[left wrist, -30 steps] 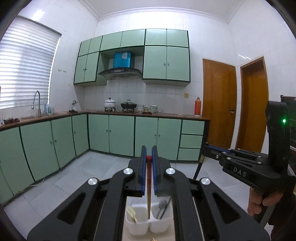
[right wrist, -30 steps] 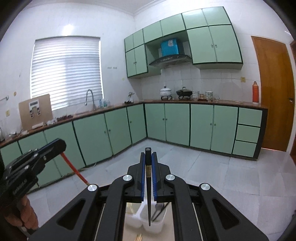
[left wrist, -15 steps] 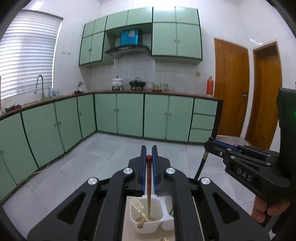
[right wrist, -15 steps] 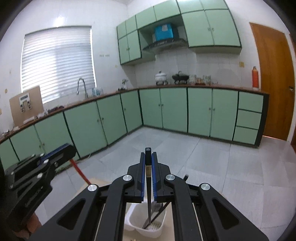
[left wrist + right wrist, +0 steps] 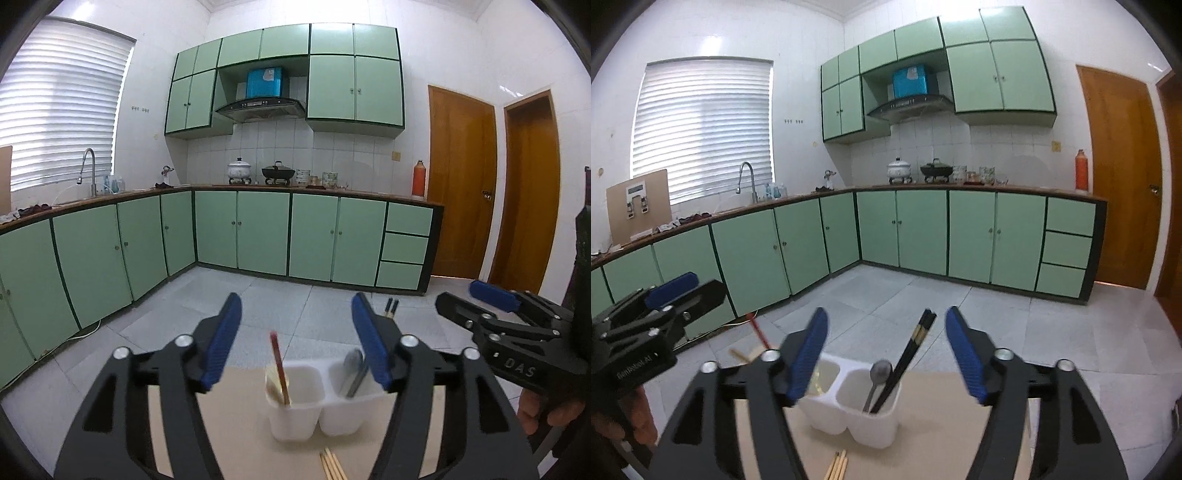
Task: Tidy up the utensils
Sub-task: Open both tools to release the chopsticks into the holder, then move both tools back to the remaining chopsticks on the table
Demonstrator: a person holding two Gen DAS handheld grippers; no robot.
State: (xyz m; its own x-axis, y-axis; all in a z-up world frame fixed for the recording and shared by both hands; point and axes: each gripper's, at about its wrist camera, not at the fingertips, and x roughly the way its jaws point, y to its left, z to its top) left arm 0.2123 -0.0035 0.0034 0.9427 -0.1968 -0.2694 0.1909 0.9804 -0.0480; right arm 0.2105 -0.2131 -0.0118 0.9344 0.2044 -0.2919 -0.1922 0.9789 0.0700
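Note:
A white two-compartment utensil holder (image 5: 314, 410) (image 5: 857, 417) stands on a tan table. Its left compartment holds a red chopstick (image 5: 279, 369) and a pale plastic fork (image 5: 272, 384). Its right compartment holds a metal spoon (image 5: 877, 380) and black chopsticks (image 5: 908, 354). My left gripper (image 5: 295, 339) is open and empty, just above and in front of the holder. My right gripper (image 5: 884, 339) is open and empty above the right compartment. Each gripper shows in the other's view, the right (image 5: 495, 317) and the left (image 5: 665, 299).
Several loose wooden chopsticks (image 5: 332, 465) (image 5: 836, 465) lie on the tan table top (image 5: 236, 413) in front of the holder. Beyond the table edge is grey tiled floor (image 5: 923, 295), green cabinets (image 5: 258, 232) and brown doors (image 5: 461, 184).
Both grippers have opened. The left let go of the red chopstick, now in the left compartment. The right let go of the black chopsticks, now in the right compartment.

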